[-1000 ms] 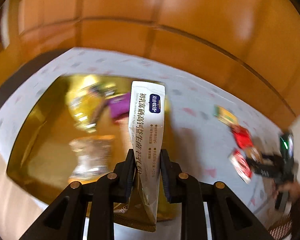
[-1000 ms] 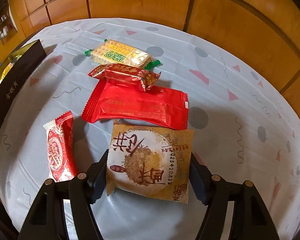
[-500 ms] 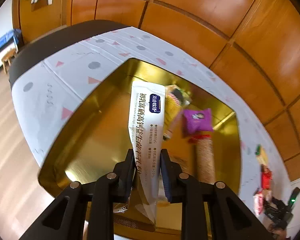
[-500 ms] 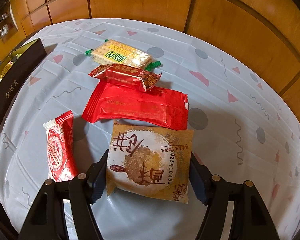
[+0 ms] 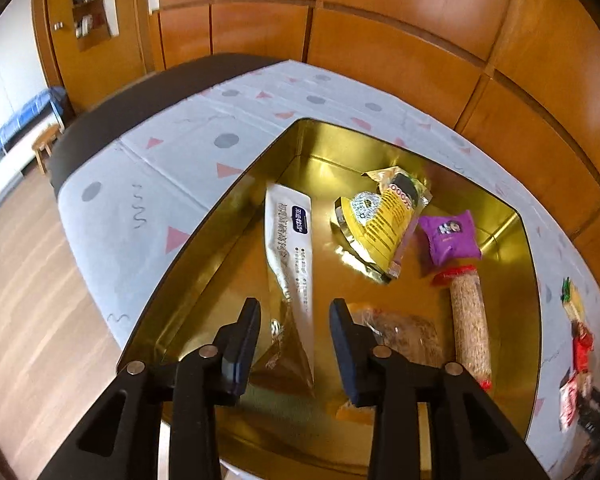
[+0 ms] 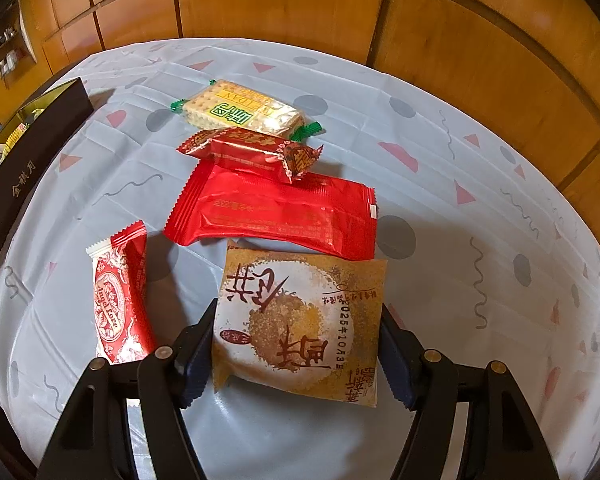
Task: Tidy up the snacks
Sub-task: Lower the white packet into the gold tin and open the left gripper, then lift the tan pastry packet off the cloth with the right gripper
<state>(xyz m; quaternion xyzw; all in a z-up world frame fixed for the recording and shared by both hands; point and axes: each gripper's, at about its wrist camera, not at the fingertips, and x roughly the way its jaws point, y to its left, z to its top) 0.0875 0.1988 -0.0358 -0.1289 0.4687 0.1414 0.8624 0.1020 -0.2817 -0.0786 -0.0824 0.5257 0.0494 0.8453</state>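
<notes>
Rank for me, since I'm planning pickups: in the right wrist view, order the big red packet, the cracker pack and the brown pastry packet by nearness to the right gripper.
1. Brown pastry packet, between the right gripper jaws.
2. Big red packet, just beyond.
3. Cracker pack, farthest back.

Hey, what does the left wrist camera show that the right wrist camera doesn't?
Only the left wrist view: the gold tin's inside, with a white sachet between the left gripper's opened jaws, a yellow packet, purple packet and grain bar. Only the right wrist view: the right gripper shut on a brown pastry packet. Both: the patterned tablecloth, wood panelling.
</notes>
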